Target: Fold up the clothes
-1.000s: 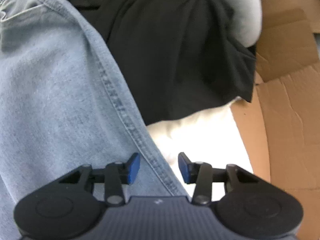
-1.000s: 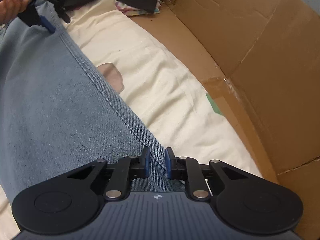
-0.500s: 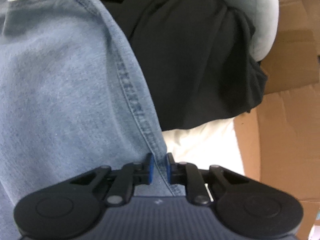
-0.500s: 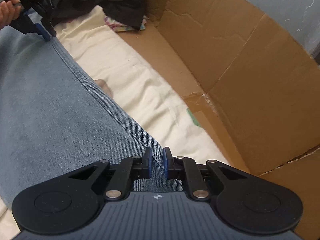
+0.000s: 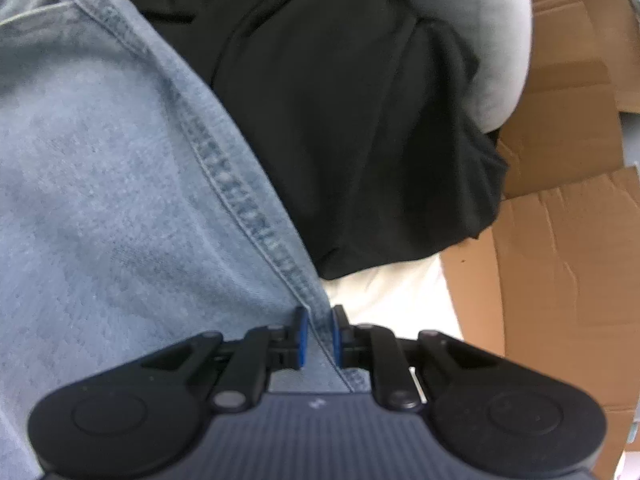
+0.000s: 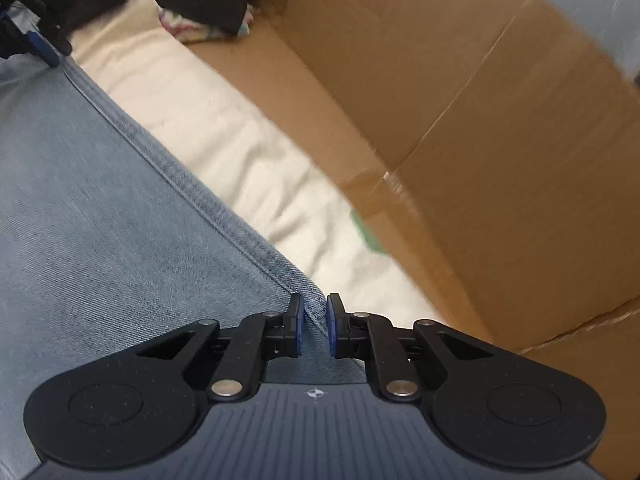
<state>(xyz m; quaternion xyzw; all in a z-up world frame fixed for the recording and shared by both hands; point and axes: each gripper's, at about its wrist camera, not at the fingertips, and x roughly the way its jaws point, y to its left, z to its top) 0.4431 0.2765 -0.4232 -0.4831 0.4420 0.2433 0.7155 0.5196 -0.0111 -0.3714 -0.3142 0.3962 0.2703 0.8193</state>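
Both tongs are closed on the same seamed edge of a pair of light blue jeans point(image 5: 120, 200): the left gripper point(image 5: 319, 336) pinches the double-stitched seam just where the denim meets a black garment point(image 5: 352, 120), and the right gripper point(image 6: 313, 330) pinches the seam farther along, with the cloth bunched between its blue pads point(image 6: 297, 330). In the right wrist view the left tongs show again at the top left corner, clamped on the far end of that edge, so the seam runs in a fairly straight line between the two grips. Holding one edge at two well-separated points looks like a way to keep the denim taut and level, so the edge can be carried across as a single line instead of sagging in the middle. The jeans lie spread over a cream sheet point(image 6: 224, 136) that covers the floor of a large cardboard box point(image 6: 500, 160), whose brown walls stand to the right. A grey cushion-like bundle point(image 5: 488, 40) rests over the black garment, and a small patterned cloth point(image 6: 192, 32) peeks out beyond it, though it is too blurred to identify. No brand, label or readable writing appears; only a small cross-shaped mark sits on each gripper body.
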